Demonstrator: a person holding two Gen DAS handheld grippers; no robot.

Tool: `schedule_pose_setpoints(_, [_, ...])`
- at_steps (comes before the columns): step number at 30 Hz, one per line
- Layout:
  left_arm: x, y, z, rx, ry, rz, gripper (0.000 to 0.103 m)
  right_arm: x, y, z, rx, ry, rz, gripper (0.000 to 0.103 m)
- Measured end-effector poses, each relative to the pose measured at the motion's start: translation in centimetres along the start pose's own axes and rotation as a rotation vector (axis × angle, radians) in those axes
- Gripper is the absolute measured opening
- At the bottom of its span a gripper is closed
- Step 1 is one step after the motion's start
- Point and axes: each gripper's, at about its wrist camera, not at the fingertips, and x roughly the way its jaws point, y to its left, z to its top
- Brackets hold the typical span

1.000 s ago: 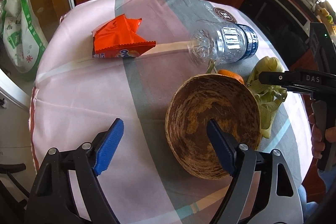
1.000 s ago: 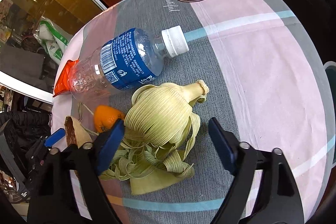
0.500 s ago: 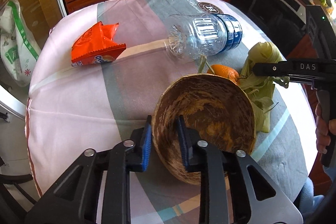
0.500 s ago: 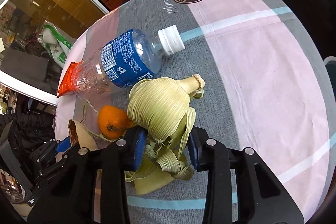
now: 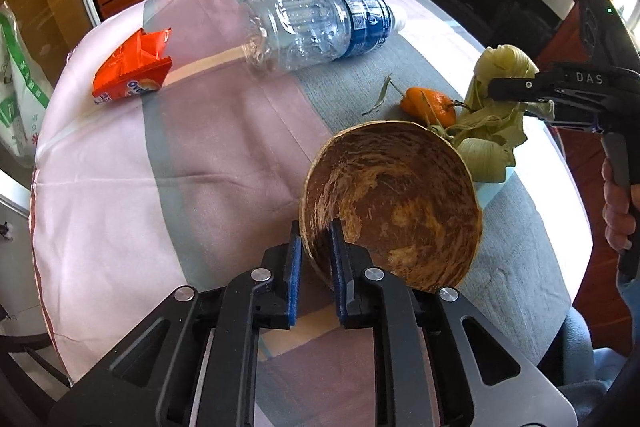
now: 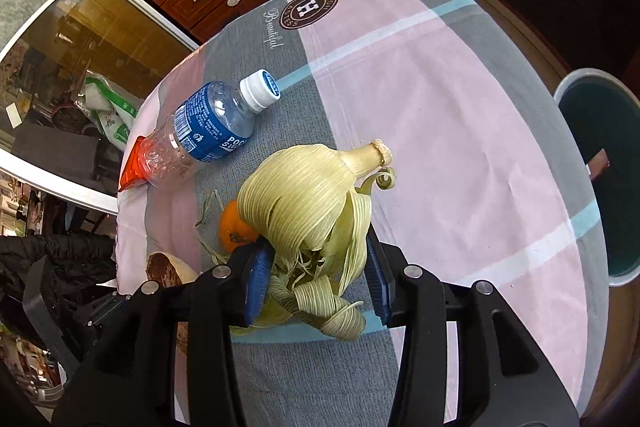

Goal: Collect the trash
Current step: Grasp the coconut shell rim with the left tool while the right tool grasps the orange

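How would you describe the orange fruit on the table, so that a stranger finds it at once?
Start at the round table under the pink and grey cloth. Near its middle, find the plastic bottle lying on its side; the orange fruit sits between it and the pale corn husk. It is the only small, round, bright orange thing there.

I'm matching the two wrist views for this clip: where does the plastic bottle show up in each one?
Left wrist view: the plastic bottle lies on its side at upper centre, cap end pointing right.
Right wrist view: the plastic bottle lies left of centre, its white cap pointing up and right.
Shared landmark: the small orange fruit, on the tablecloth between the bottle and the corn husk.
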Motion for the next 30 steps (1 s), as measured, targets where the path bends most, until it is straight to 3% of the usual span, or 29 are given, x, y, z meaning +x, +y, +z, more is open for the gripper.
schedule_pose_setpoints(3, [0.5,-0.5,0.0,0.012,0.016,0.002,0.027,-0.2,-0.8,0.2,0.017,0.000,0.011,0.044])
schedule_pose_setpoints(5, [0.6,-1.0,0.0,0.030,0.021,0.005,0.036,-0.3,-1.3,0.3,0.052,0.003,0.035,0.053])
schedule_pose_setpoints(10, [0.9,-2.0,0.1,0.057,0.014,0.027,0.040,-0.5,-1.9,0.8,0.065,-0.016,0.041,0.055])
schedule_pose_setpoints(13, [0.8,-2.0,0.0,0.055,0.001,0.028,0.032,-1.1,-2.0,1.1,0.056,-0.050,-0.010,0.055])
schedule_pose_setpoints(17, [-0.5,-1.9,0.2,0.056,-0.043,0.001,0.012,-3.4,-0.8,1.4,-0.010,-0.144,-0.066,0.055])
schedule_pose_setpoints(22, [-1.0,-0.4,0.6,0.023,-0.055,0.011,0.010,-4.6,4.7,2.3,-0.206,-0.213,-0.064,0.055])
schedule_pose_setpoints(26, [-0.8,1.3,0.1,-0.024,-0.036,-0.027,0.013,0.3,8.2,2.1,-0.306,-0.026,-0.021,0.058])
schedule_pose_setpoints(30, [-0.3,1.6,-0.3,-0.018,-0.020,-0.046,0.017,4.7,8.2,0.7,-0.306,0.084,-0.102,0.058])
